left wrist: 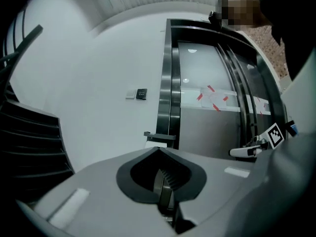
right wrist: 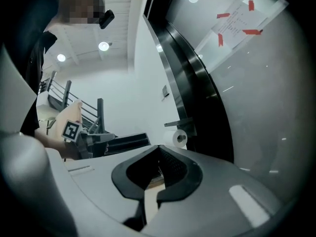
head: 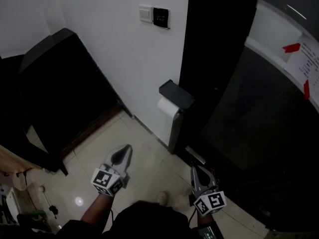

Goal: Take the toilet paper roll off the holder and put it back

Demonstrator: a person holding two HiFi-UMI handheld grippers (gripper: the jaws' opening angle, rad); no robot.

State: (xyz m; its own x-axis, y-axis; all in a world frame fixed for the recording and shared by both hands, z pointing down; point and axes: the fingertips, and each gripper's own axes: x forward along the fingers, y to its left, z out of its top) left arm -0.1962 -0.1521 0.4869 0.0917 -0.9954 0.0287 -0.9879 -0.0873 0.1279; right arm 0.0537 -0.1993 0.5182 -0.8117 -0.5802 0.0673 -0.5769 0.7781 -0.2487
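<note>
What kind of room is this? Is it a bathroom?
Probably a bathroom or restroom, though no toilet shows. A toilet paper roll sits in a dark-lidded holder on the white wall. The floor is pale tile, and a dark glass door stands beside it.

toilet paper roll (head: 168,107): top under holder lid (head: 176,94) | door notice (head: 310,63): cut by right edge, print unreadable

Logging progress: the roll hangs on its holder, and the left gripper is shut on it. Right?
Not quite. The roll is on its holder and the left gripper is shut, but on nothing: the head view shows it low, well apart from the roll.
</note>
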